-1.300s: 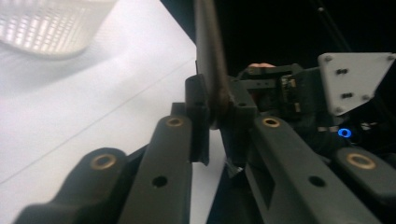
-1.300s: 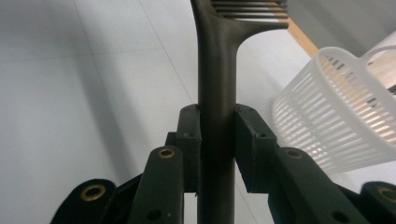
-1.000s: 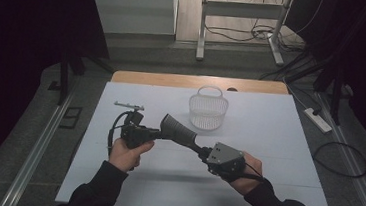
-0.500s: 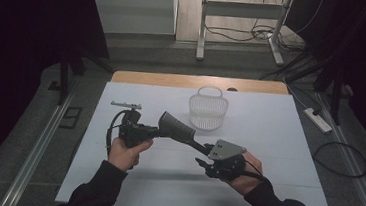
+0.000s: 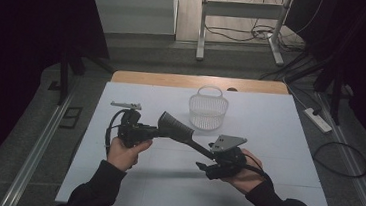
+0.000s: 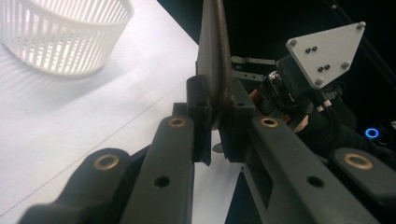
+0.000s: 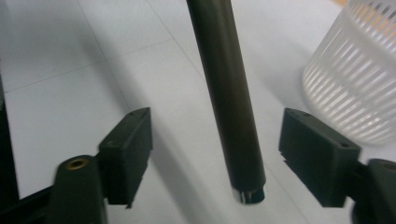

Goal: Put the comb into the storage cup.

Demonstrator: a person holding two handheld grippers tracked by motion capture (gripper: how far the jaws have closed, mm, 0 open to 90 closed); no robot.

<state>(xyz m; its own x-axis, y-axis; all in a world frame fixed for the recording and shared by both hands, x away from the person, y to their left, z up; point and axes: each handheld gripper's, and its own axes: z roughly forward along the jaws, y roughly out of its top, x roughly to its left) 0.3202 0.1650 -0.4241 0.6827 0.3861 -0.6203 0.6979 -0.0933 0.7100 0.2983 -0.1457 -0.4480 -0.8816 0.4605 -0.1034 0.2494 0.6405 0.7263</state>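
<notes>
High view – left hand-held gripper (image 5: 154,129) clamps spatula (image 5: 176,128) blade, right hand-held gripper (image 5: 204,166) jaws just opening, off handle

The spatula (image 5: 181,131) is showing a dull black blade and a dark, brownish-black handle (image 7: 229,98) with a small bright glint at its end. The basket (image 5: 208,110), at 1 o'clock from the spatula, is showing translucent white with a pattern of fine vertical slats. The table (image 5: 278,136) is showing white with faint grey grid lines, and a bare wood strip at 12 o'clock. The left gripper (image 6: 215,123) and right gripper (image 7: 217,158) are showing black jaws with brass-coloured rivets. The plate (image 6: 327,53) is showing pale grey.
</notes>
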